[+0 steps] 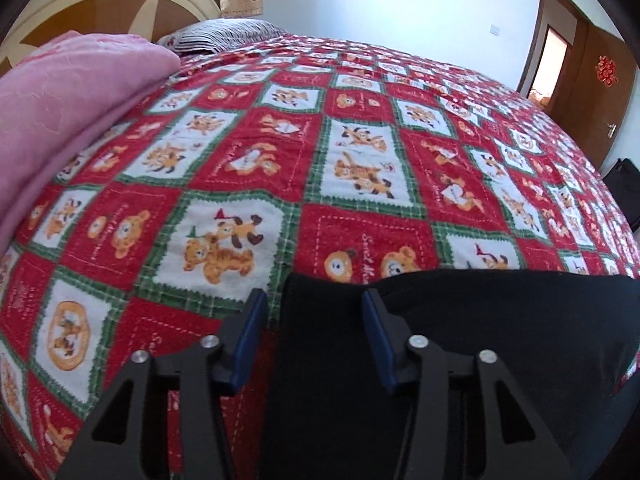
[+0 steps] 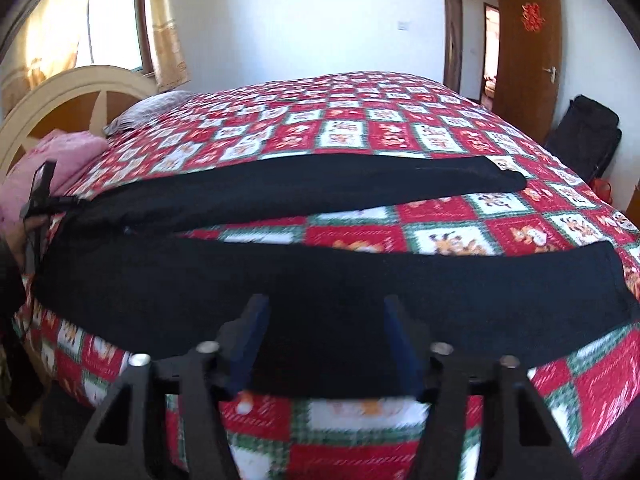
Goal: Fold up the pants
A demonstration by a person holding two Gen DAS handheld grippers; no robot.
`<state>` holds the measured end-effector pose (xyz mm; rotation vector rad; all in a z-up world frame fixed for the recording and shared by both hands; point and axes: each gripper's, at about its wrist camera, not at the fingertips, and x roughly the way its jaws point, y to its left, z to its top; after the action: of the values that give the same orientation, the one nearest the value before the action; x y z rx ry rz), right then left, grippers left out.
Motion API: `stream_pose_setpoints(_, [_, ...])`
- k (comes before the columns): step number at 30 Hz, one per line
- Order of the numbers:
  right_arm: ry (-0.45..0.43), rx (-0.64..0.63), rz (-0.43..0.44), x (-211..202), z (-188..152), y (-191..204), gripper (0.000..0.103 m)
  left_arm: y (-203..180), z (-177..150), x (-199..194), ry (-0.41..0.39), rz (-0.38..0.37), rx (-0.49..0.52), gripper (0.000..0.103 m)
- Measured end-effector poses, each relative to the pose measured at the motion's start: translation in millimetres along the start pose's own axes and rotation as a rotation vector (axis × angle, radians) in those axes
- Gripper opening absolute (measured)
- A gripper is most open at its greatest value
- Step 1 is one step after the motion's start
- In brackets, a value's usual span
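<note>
Black pants point(image 2: 280, 280) lie spread flat on the bed, both legs stretched to the right with a gap of quilt between them. My right gripper point(image 2: 324, 308) is open and hovers over the near leg at the bed's front edge. My left gripper point(image 1: 314, 300) is open at the waist end of the pants point(image 1: 460, 340), its left finger over the quilt and its right finger over the black cloth. The left gripper also shows in the right wrist view point(image 2: 40, 200) at the pants' left end.
A red, white and green bear-patterned quilt point(image 1: 360, 168) covers the bed. A folded pink blanket point(image 1: 72, 112) and a striped pillow point(image 1: 224, 34) lie near the cream headboard point(image 2: 72, 92). A brown door point(image 2: 524, 48) and a black bag point(image 2: 584, 132) stand at the right.
</note>
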<state>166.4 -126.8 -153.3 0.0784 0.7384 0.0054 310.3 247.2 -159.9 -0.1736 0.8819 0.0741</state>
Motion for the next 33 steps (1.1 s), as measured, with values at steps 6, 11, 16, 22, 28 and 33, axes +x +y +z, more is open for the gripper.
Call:
stream_pose_setpoints(6, [-0.005,0.004,-0.027,10.8,38.2,-31.4,0.034,5.7,-0.1,1.9,-0.014,-0.086,-0.021,0.027])
stream_pose_setpoints(11, [0.002,0.069,-0.079,25.0,77.8,-79.8,0.034,6.4,5.0,5.4,-0.006,-0.114,-0.02,0.018])
stream_pose_setpoints(16, [0.056,0.162,-0.12,50.9,116.2,-141.4,0.034,5.1,5.4,8.1,0.002,-0.109,-0.013,0.018])
stream_pose_setpoints(22, [0.108,0.221,-0.19,90.7,154.7,-207.1,0.04,1.0,7.1,5.4,-0.004,-0.085,0.021,0.019])
stream_pose_setpoints(28, [0.155,0.238,-0.188,138.3,171.7,-242.2,0.066,-1.5,9.9,4.6,-0.008,-0.055,0.067,0.028])
stream_pose_setpoints(33, [0.215,0.223,-0.183,178.2,184.8,-253.8,0.066,-3.7,11.7,7.4,-0.006,-0.058,0.088,0.035])
